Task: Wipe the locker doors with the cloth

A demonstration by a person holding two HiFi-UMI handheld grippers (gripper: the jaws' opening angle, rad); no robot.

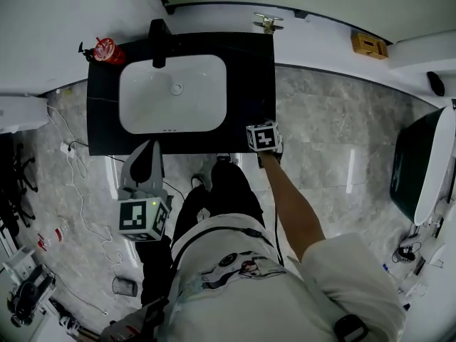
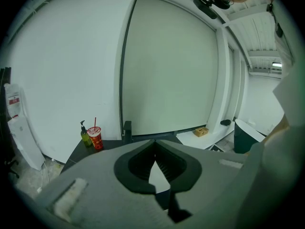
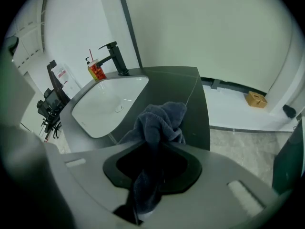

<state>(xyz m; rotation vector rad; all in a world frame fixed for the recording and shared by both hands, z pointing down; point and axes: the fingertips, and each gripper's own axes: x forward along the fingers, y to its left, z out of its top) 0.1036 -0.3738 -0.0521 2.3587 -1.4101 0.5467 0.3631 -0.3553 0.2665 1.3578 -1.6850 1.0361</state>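
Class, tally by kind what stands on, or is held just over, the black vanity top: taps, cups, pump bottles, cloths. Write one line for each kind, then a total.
Tap: 1
Red cup: 1
Pump bottle: 1
Cloth: 1
Total: 4

Right gripper (image 3: 153, 147) reaches far, pointing steeply down, jaws clamped on the cloth (image 3: 159, 120). Left gripper (image 2: 155, 147) hangs nearer, jaws together, empty.
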